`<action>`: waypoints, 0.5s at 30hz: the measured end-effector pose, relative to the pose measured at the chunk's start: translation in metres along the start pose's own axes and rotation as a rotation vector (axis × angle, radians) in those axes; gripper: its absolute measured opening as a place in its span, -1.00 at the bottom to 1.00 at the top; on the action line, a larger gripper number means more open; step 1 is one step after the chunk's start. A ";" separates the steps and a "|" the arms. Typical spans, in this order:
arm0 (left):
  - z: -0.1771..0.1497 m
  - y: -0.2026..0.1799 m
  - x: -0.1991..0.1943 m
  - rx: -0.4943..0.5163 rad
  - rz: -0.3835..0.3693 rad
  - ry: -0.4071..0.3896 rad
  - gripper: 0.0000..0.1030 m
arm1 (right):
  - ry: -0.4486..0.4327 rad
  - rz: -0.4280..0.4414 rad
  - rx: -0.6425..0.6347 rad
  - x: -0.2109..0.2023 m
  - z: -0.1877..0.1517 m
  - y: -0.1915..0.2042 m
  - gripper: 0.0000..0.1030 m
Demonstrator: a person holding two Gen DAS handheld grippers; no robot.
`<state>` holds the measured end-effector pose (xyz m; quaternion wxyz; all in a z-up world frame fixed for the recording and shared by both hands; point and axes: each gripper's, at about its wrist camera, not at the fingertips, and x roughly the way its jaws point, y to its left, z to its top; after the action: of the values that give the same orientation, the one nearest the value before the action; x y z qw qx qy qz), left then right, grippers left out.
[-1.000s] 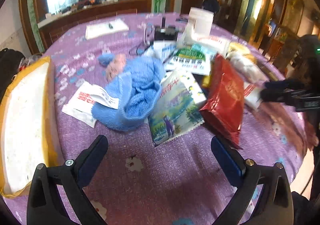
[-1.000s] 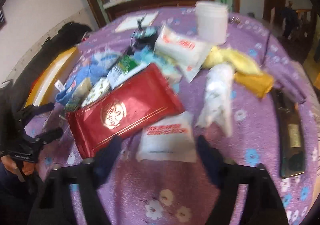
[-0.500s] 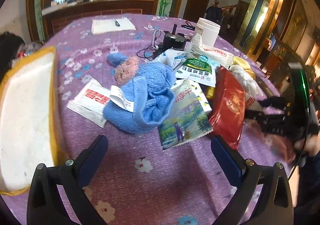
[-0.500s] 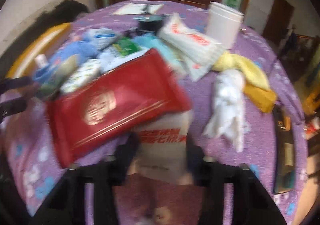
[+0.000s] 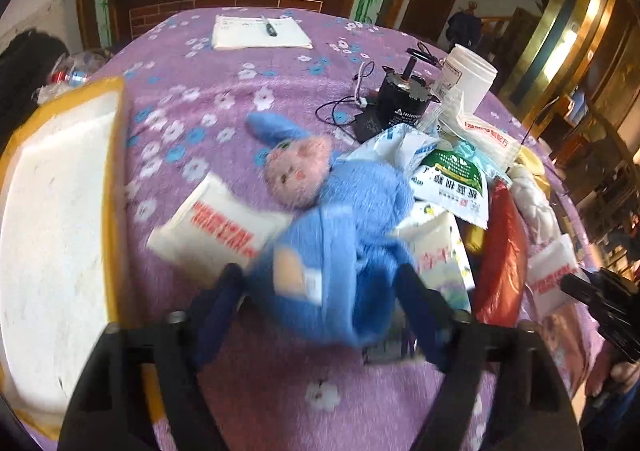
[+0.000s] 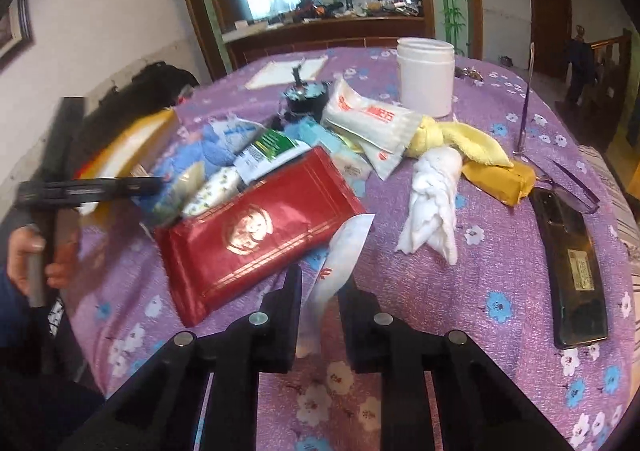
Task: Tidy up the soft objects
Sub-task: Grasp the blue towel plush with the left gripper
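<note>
Left wrist view: left gripper (image 5: pixel 320 291) jaws closing around the blue plush toy (image 5: pixel 340 235), which sits between the fingers (image 5: pixel 218 299) on the purple tablecloth (image 5: pixel 240 99); whether the pads press it yet cannot be told through the blur. A white packet (image 5: pixel 216 227) lies just left of the toy, a yellow-rimmed foam tray (image 5: pixel 52 219) at far left.

Right wrist view: right gripper (image 6: pixel 320 291) jaws closing, fingers nearly together, pinching a thin white packet (image 6: pixel 340 255) that tilts up off the cloth beside the red pouch (image 6: pixel 256 227). White cloth (image 6: pixel 434 199) and yellow cloth (image 6: pixel 468 139) lie to the right.
</note>
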<state>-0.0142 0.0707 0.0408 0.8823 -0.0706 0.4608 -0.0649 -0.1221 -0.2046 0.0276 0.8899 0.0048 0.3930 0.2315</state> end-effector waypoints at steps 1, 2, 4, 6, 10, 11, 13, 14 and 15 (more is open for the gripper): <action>0.005 -0.003 0.002 0.017 0.007 -0.006 0.44 | -0.001 0.008 0.003 0.000 0.000 0.001 -0.62; 0.010 -0.006 0.006 0.031 0.013 -0.006 0.44 | -0.001 0.012 0.004 0.000 0.002 0.002 -0.62; 0.019 -0.006 0.023 0.048 0.030 0.030 0.41 | -0.007 0.014 0.005 0.000 0.004 0.003 -0.62; 0.023 -0.005 0.039 0.048 -0.014 0.081 0.06 | -0.018 0.030 0.009 -0.003 0.005 0.004 -0.62; 0.025 -0.008 0.045 0.040 -0.049 0.075 -0.36 | -0.023 0.054 0.006 -0.004 0.004 0.006 -0.62; 0.025 -0.008 0.046 0.023 -0.086 0.071 -0.56 | -0.023 0.057 0.011 -0.003 0.003 0.006 -0.62; 0.022 -0.009 0.044 0.011 -0.075 0.055 -0.56 | -0.025 0.061 0.019 -0.003 0.003 0.006 -0.62; 0.019 -0.011 0.040 0.016 -0.061 0.040 -0.57 | -0.029 0.061 0.021 -0.004 0.003 0.006 -0.62; 0.018 -0.012 0.037 0.010 -0.059 0.032 -0.57 | -0.032 0.064 0.022 -0.005 0.003 0.005 -0.62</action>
<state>0.0209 0.0539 0.0236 0.8728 -0.0784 0.4724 -0.0943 -0.1249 -0.2012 0.0345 0.8881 0.0307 0.3811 0.2552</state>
